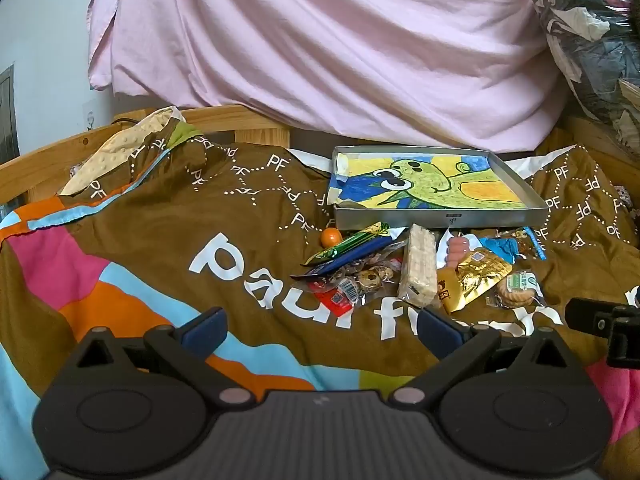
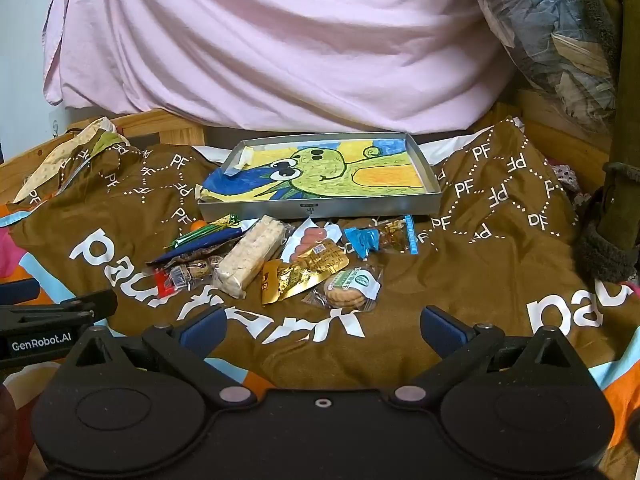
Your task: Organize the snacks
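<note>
A pile of wrapped snacks lies on a brown printed blanket in front of a shallow metal tray (image 1: 440, 217) (image 2: 320, 209) lined with a green cartoon drawing. The pile includes a pale rice-cracker bar (image 1: 418, 268) (image 2: 252, 254), a gold pouch (image 1: 474, 276) (image 2: 308, 272), a round biscuit pack (image 1: 516, 292) (image 2: 352, 286), a green stick pack (image 1: 352, 242) (image 2: 204, 232), a blue wrapper (image 2: 362, 240) and a small orange ball (image 1: 331, 237). My left gripper (image 1: 322, 328) is open, short of the pile. My right gripper (image 2: 320, 326) is open too, just before the biscuit pack.
A pink sheet (image 1: 320, 48) hangs behind the tray over a wooden frame (image 1: 240, 120). A clear bag of clothes (image 2: 552, 40) sits at the back right. A dark sleeve (image 2: 616, 216) shows at the right edge. The other gripper's body (image 2: 48, 320) is at the left.
</note>
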`<state>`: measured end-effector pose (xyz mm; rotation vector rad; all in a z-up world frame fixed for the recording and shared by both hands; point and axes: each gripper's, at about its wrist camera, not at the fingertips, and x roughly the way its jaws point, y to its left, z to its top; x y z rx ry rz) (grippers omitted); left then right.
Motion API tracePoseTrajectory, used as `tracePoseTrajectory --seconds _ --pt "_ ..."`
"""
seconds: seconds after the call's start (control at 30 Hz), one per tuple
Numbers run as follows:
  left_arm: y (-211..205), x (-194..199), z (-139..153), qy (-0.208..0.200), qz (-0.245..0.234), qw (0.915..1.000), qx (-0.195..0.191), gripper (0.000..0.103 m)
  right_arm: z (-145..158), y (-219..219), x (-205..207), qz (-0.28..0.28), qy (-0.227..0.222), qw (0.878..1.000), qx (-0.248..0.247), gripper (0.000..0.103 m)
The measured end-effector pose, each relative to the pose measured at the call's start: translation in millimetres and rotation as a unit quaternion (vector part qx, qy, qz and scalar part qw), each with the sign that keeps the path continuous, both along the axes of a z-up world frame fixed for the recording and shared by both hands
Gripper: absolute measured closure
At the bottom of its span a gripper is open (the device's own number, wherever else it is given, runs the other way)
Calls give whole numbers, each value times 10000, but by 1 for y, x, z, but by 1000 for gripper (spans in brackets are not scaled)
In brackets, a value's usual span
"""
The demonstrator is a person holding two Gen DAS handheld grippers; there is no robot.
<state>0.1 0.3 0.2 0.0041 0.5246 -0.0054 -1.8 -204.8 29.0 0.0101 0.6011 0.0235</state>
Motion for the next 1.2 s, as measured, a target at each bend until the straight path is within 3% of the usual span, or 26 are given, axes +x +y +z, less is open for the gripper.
tracePoseTrajectory --seconds 1.2 --pt "-1 1 -7 62 31 10000 -24 0 -3 -1 3 -19 14 10000 55 0"
